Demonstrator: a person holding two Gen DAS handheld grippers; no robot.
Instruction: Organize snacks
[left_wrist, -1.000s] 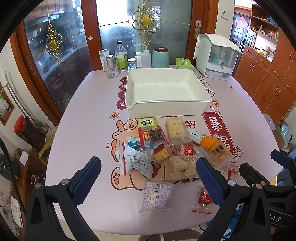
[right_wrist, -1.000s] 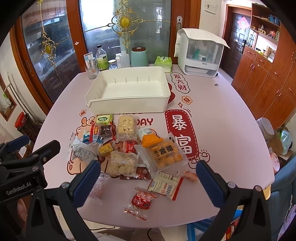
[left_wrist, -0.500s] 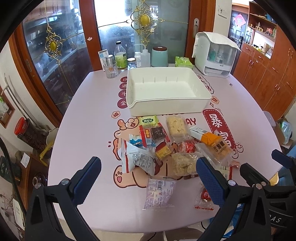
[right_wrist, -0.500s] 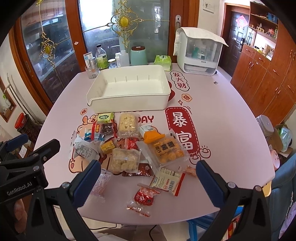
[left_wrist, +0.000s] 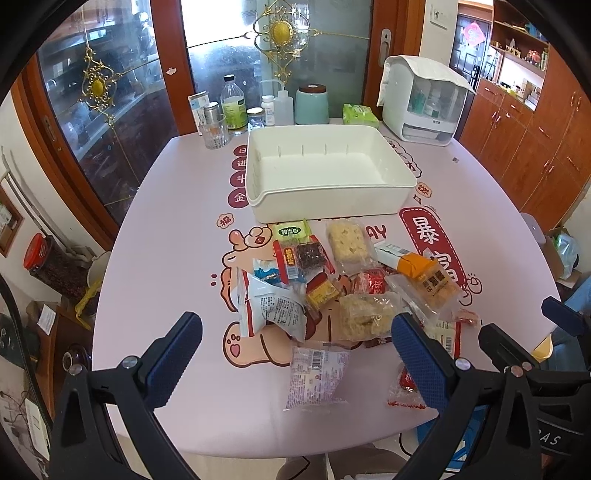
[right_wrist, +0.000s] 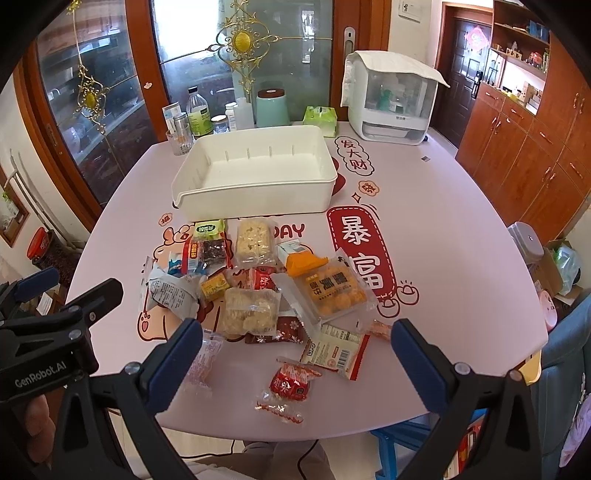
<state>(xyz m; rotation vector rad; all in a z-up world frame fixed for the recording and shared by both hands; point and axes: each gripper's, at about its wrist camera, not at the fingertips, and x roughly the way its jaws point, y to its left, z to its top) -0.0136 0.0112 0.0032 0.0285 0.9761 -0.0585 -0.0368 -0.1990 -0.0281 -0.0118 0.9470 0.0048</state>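
Currently no sorting is complete: the white bin (left_wrist: 328, 184) stands empty, well ahead of both tongs, and every snack packet lies loose on the table (left_wrist: 166, 229) between bin and tongs. Left gripper (left_wrist: 295, 354) is spread wide and holds nothing; a clear barcode packet (left_wrist: 316, 373) lies between its fingers. Right gripper (right_wrist: 295, 354) is equally wide and empty, above a red candy packet (right_wrist: 290, 384). All transfers remain.
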